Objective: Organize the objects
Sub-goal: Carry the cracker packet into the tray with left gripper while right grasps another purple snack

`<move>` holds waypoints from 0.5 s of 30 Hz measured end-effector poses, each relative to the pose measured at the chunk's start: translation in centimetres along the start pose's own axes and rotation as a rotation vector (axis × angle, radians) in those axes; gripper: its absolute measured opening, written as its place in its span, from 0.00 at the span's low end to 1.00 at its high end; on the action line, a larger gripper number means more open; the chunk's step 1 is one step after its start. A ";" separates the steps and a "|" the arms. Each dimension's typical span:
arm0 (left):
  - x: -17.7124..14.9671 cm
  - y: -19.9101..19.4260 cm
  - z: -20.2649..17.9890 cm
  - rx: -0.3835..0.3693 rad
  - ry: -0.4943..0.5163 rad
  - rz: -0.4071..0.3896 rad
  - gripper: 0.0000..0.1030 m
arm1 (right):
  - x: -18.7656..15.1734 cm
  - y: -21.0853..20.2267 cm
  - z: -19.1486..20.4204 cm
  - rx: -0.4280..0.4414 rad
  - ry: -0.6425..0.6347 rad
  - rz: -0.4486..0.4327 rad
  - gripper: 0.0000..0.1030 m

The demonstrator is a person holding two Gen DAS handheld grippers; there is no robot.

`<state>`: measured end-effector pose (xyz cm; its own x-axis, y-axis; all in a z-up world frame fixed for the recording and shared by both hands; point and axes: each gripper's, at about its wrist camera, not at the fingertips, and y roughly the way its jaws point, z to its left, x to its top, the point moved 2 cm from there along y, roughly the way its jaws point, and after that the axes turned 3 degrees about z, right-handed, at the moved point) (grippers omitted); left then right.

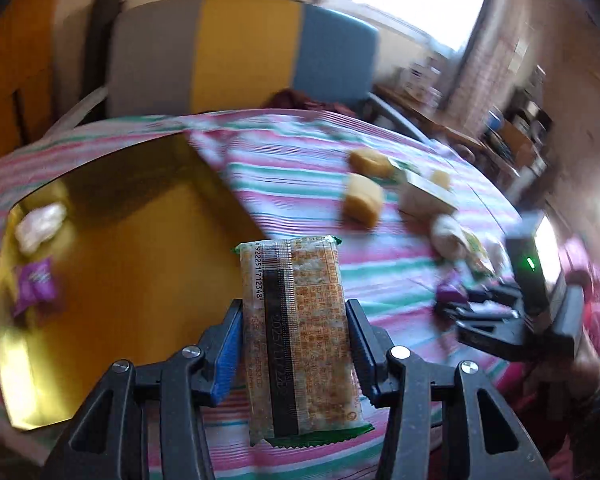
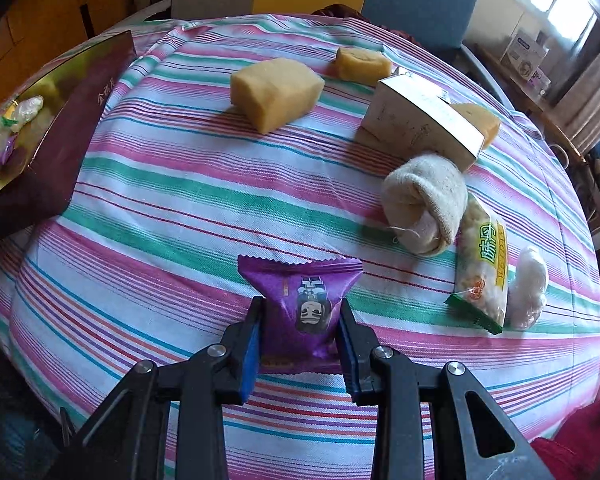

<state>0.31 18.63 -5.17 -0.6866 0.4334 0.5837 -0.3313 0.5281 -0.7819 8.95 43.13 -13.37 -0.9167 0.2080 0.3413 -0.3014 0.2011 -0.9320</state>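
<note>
My left gripper [image 1: 294, 306] is shut on a long clear rice-cracker packet [image 1: 300, 344] with green ends, held above the striped tablecloth [image 1: 300, 184] beside a gold-lined box [image 1: 120, 264]. Inside the box lie a purple packet [image 1: 34, 286] and a white wrapped piece [image 1: 40, 226]. My right gripper [image 2: 301, 302] is shut on a purple snack packet [image 2: 304, 296], lifted just over the cloth. In the left wrist view it shows blurred at the right, the right gripper [image 1: 460, 304].
On the cloth [image 2: 180, 200] lie three yellow blocks [image 2: 276, 92] [image 2: 362, 64] [image 2: 476, 122], a white carton [image 2: 424, 120], a rolled sock [image 2: 424, 208], a green-ended cracker packet [image 2: 482, 276] and a white bundle [image 2: 528, 288]. The maroon-walled box [image 2: 68, 128] stands left. A chair [image 1: 240, 52] stands behind.
</note>
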 end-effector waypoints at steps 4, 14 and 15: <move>0.7 -1.7 5.7 0.069 -0.139 -0.018 0.48 | 0.1 0.0 -0.2 0.006 0.004 0.005 0.33; -0.4 -1.4 17.4 0.214 -0.362 0.124 0.48 | 0.4 -0.1 -0.5 0.008 0.003 0.005 0.33; -0.8 -1.2 17.5 0.219 -0.357 0.136 0.48 | 0.4 -0.1 -0.5 0.009 0.004 0.006 0.33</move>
<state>-10.10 4.86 -8.53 -0.9015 0.1883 0.3898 -0.3253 0.2994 -0.8970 8.71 43.71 -13.08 -0.9173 0.2133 0.3363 -0.2983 0.1916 -0.9350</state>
